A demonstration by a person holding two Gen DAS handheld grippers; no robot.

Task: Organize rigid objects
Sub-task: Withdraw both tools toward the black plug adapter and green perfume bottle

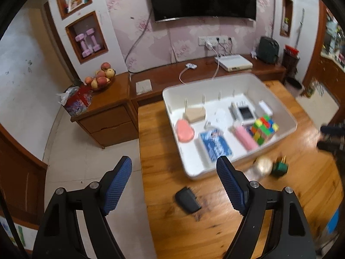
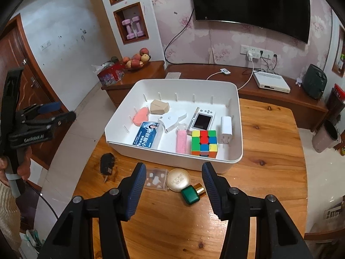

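A white bin [image 2: 129,149] [image 1: 194,173] on the wooden table [image 2: 269,172] holds a Rubik's cube [image 2: 204,143] [image 1: 264,130], a pink bar [image 2: 181,140], a blue card pack [image 2: 147,137], a white charger [image 2: 226,127] and other items. In front of it lie a black adapter [image 2: 107,164] [image 1: 187,199], a clear packet [image 2: 155,178], a gold compact [image 2: 178,179] and a green bottle [image 2: 192,195]. My right gripper [image 2: 173,173] is open above the compact. My left gripper [image 1: 174,172] is open and empty, above the black adapter at the table's left edge.
A low wooden cabinet [image 2: 280,101] runs behind the table with a white box [image 2: 271,82], cables and a fruit bowl [image 2: 135,61]. A bin [image 2: 326,137] stands on the floor at the right. The left gripper's body [image 2: 28,125] shows at the far left.
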